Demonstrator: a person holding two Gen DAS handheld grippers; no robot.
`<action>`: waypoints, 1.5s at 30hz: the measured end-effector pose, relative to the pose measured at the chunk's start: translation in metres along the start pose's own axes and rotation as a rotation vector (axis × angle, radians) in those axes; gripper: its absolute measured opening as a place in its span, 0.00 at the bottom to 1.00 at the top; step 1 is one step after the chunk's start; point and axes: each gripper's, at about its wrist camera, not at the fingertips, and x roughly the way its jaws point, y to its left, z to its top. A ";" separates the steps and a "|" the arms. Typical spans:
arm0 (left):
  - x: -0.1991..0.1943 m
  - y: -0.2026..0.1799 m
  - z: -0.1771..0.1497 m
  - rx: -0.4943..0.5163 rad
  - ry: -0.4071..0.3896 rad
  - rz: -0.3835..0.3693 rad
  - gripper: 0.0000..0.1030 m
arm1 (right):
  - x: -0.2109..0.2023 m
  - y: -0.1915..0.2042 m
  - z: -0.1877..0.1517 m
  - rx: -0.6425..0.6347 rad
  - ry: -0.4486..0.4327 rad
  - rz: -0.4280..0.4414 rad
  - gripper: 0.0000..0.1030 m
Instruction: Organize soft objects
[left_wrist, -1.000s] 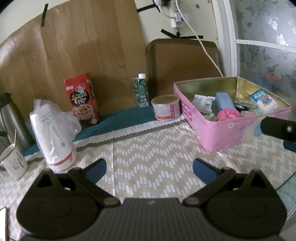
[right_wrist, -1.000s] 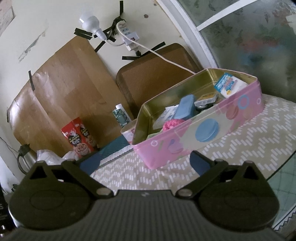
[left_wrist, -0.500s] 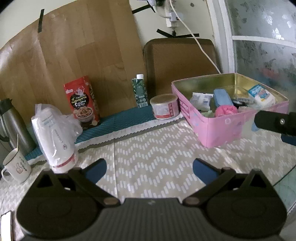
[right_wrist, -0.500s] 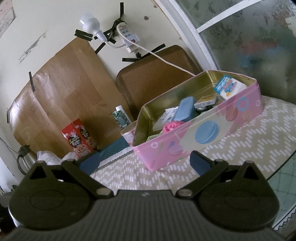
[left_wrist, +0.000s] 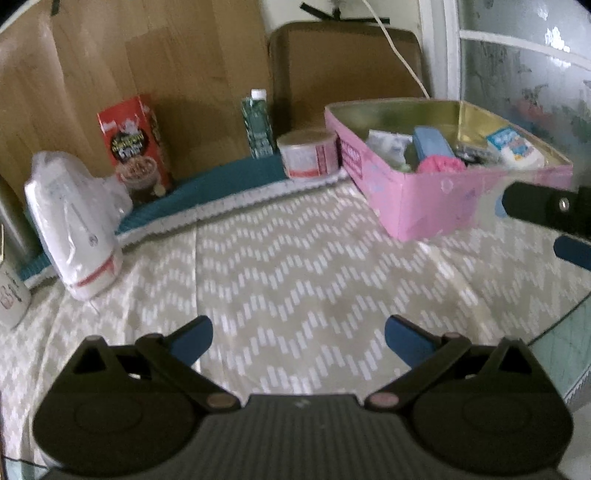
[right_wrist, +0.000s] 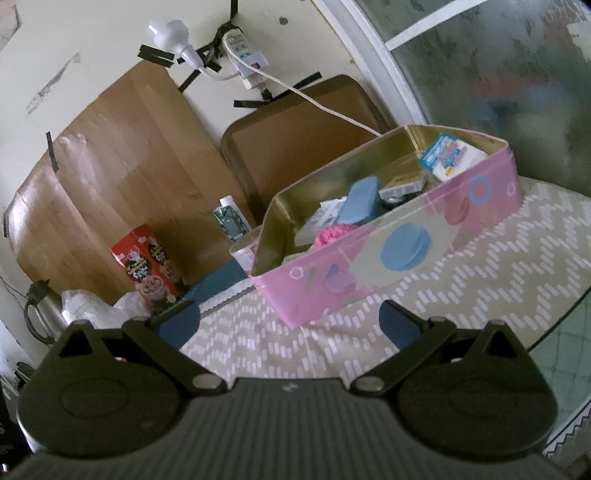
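Note:
A pink tin box (left_wrist: 428, 201) with a gold inside stands at the right of the table; it also shows in the right wrist view (right_wrist: 399, 254). In it lie a pink fluffy thing (left_wrist: 441, 164), a blue sponge (left_wrist: 430, 144), white tissue packs (left_wrist: 515, 147) and small packets. My left gripper (left_wrist: 298, 341) is open and empty above the patterned cloth, well left of the box. My right gripper (right_wrist: 290, 326) is open and empty just in front of the box; one of its fingers (left_wrist: 543, 208) shows at the right edge of the left wrist view.
A bagged white roll (left_wrist: 72, 225), a red cereal box (left_wrist: 135, 147), a green carton (left_wrist: 257, 125) and a round tin (left_wrist: 308, 155) stand along the back. A mug (left_wrist: 9, 299) is at the far left. The table edge (right_wrist: 554, 321) is at the right.
The left view has drifted slightly closer and lower over the cloth. The right gripper has barely moved. Both stay open and empty.

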 end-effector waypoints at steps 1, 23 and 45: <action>0.002 0.000 -0.001 -0.001 0.010 -0.007 1.00 | 0.000 -0.001 0.000 0.001 0.004 0.000 1.00; 0.013 0.003 -0.008 -0.018 0.060 -0.020 1.00 | 0.006 -0.004 -0.008 0.006 0.037 -0.011 1.00; 0.014 0.006 -0.008 -0.027 0.061 -0.016 1.00 | 0.007 -0.001 -0.011 -0.002 0.035 -0.014 1.00</action>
